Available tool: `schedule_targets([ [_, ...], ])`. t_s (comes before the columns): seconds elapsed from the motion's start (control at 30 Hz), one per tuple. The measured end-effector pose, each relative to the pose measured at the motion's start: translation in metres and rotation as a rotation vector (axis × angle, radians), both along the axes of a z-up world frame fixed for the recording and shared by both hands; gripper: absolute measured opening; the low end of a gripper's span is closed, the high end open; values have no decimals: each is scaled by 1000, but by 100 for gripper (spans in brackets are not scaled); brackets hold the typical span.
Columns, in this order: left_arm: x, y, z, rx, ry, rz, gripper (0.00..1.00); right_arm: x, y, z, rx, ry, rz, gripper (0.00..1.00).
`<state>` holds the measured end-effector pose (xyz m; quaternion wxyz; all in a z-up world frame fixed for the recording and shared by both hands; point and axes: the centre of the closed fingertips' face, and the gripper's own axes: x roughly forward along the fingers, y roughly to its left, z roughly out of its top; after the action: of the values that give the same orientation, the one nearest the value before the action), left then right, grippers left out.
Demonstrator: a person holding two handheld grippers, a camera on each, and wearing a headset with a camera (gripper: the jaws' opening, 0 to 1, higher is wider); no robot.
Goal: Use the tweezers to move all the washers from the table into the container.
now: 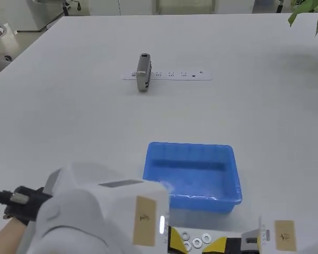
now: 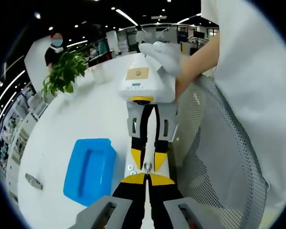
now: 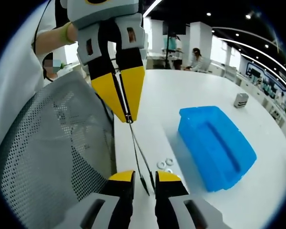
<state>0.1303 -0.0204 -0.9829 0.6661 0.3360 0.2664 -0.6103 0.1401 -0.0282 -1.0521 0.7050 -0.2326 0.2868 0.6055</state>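
Note:
Thin metal tweezers hang over the table's near edge, and my left gripper is shut on their joined end. Their two tips reach down between the jaws of my right gripper, which stands open on either side of them. The two grippers face each other tip to tip, left gripper below and right gripper above. Several small silver washers lie on the white table between the left gripper and the right gripper. The washers are just in front of the blue container, whose inside looks bare.
A white power strip with a grey device standing on it lies further back on the table. A mesh chair back is close by the table's near edge. Green plant leaves hang over the far right corner.

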Motion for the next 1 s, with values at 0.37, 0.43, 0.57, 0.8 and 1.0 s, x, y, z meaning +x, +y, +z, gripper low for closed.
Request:
schedule_targets([
  [0.37, 2, 0, 7, -9, -2, -4, 0, 5, 9, 0, 18, 9, 14, 7],
  [0.43, 5, 1, 10, -6, -7, -5, 0, 7, 13, 2, 29, 9, 13, 7],
  [0.57, 10, 3, 12, 3, -19, -4, 0, 13, 20, 3, 42, 4, 8, 7],
  [0.8, 21, 6, 15, 5, -22, 11, 0, 23, 29, 5, 66, 1, -1, 7],
  [1.0, 27, 7, 15, 14, -17, 11, 0, 27, 33, 4, 81, 10, -3, 7],
])
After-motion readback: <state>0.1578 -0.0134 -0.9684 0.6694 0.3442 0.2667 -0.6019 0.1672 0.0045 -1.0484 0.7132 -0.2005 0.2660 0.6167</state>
